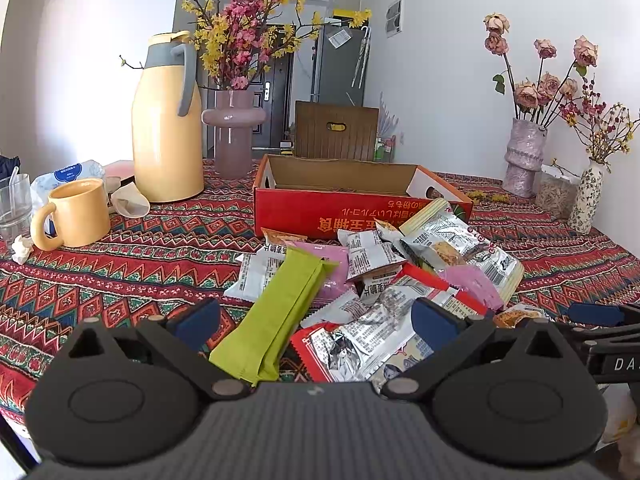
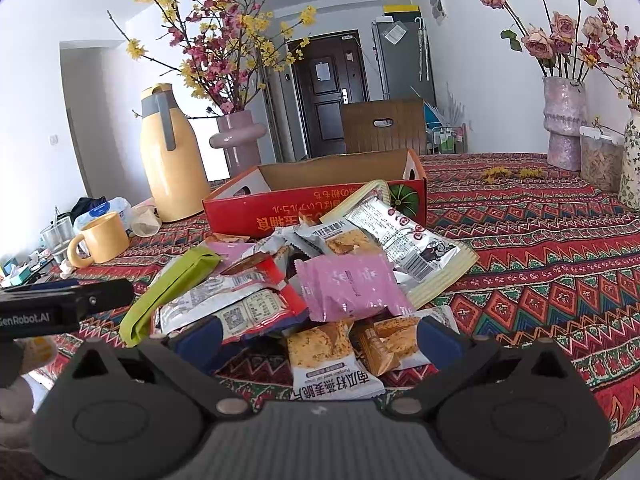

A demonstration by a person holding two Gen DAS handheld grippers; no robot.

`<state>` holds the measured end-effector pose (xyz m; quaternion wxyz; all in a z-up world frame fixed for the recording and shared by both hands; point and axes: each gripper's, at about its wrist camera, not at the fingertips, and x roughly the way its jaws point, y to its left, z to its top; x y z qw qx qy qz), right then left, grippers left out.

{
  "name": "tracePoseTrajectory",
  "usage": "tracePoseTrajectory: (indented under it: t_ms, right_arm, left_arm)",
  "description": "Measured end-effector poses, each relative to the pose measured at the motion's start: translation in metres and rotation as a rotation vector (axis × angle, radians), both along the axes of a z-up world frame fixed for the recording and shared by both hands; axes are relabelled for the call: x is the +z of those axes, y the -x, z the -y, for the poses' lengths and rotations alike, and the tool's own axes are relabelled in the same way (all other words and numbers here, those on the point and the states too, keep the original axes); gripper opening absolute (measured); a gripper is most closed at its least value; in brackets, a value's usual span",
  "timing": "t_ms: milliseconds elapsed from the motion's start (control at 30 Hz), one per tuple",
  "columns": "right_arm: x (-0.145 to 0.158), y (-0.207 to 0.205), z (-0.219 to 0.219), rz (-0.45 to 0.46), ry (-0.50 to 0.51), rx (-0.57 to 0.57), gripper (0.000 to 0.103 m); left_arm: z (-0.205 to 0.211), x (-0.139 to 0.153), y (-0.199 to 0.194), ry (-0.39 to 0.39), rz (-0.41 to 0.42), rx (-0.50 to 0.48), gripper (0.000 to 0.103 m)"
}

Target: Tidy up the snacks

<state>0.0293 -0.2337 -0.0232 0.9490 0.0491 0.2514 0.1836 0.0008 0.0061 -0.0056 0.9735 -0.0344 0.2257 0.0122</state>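
We list the scene with the open red cardboard box (image 1: 340, 212) as our landmark, standing on the bench under a red patterned woven cloth (image 1: 160, 256).

Item 1: a loose heap of foil and plastic snack packets (image 1: 360, 276), on the cloth just in front of the box's near wall, several overlapping. It includes a long lime-green flat pouch (image 1: 276, 316) at the left of the heap, a pink square sachet (image 2: 352, 286) near its middle, a large silver printed bag (image 2: 400, 240) leaning against the box front, and small orange-and-white cracker packs (image 2: 328, 356) nearest us.

Item 2: the box. What we see of its inside is bare brown card; the floor is partly hidden by the near wall, so we cannot rule out something lying low in it.

Handling, as we judge it: the packets are light, crinkly and slippery, and the crackers inside may break under a hard pinch. We would take each by a crimped end seal or a flat edge, not across the middle.

Item 3: the left hand-held gripper (image 1: 316, 320), fingers spread wide and holding nothing, over the green pouch and a red-edged silver packet (image 1: 360, 344).

Item 4: the right hand-held gripper (image 2: 320, 340), fingers likewise apart and empty, over the cracker packs.

Left of the box: a tall yellow thermos jug (image 1: 168, 120) and a yellow ceramic mug (image 1: 76, 214).
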Motion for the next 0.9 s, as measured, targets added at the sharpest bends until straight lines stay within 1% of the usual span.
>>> tracePoseTrajectory:
  t_ms: [467,600,700,833,900]
  right_arm:
    - [0.000,0.000,0.000,-0.001,0.000,0.001,0.103]
    - [0.000,0.000,0.001,0.000,0.001,0.003,0.103]
    - [-0.002,0.000,-0.001,-0.003,0.014,0.009,0.103]
    - [-0.007,0.000,-0.006,0.004,0.065,0.015,0.103]
    - [-0.010,-0.003,-0.010,0.004,0.096,0.014,0.098]
  left_arm:
    - [0.000,0.000,0.000,0.001,-0.001,-0.001,0.103]
    - [0.000,-0.004,-0.001,0.008,-0.005,-0.002,0.103]
    - [-0.002,-0.007,-0.003,0.024,-0.014,-0.011,0.103]
    - [-0.005,-0.010,-0.008,0.041,-0.027,-0.019,0.103]
    - [-0.006,-0.011,-0.010,0.037,-0.032,-0.015,0.103]
